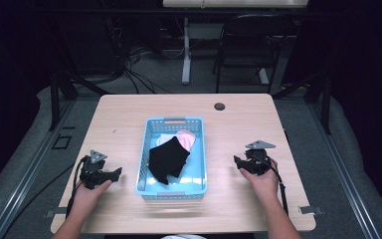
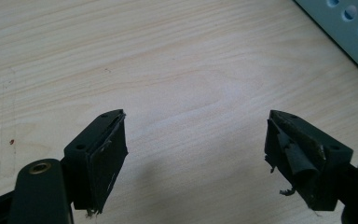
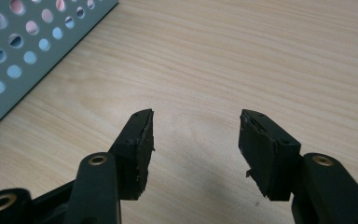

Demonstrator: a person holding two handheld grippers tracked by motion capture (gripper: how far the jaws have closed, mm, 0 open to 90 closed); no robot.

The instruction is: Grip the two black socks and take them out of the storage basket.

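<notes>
A blue perforated basket (image 1: pixel 172 189) sat at the middle of the wooden table (image 1: pixel 238 124), holding a black cloth (image 1: pixel 168 158) over white and pink cloth (image 1: pixel 186 137). At its 9 o'clock the left gripper (image 1: pixel 110 175) rested, jaws spread wide and empty. At 3 o'clock the right gripper (image 1: pixel 239 162) lay likewise, jaws wide, nothing between.

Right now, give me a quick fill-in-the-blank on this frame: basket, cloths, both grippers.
1. The blue basket sits ____ the two grippers.
2. The black cloth lies ____ the basket.
3. The left gripper and the right gripper both have their fingers ____.
4. Beside the black cloth lies a ____ and white cloth.

Missing words: between; inside; open; pink
</notes>
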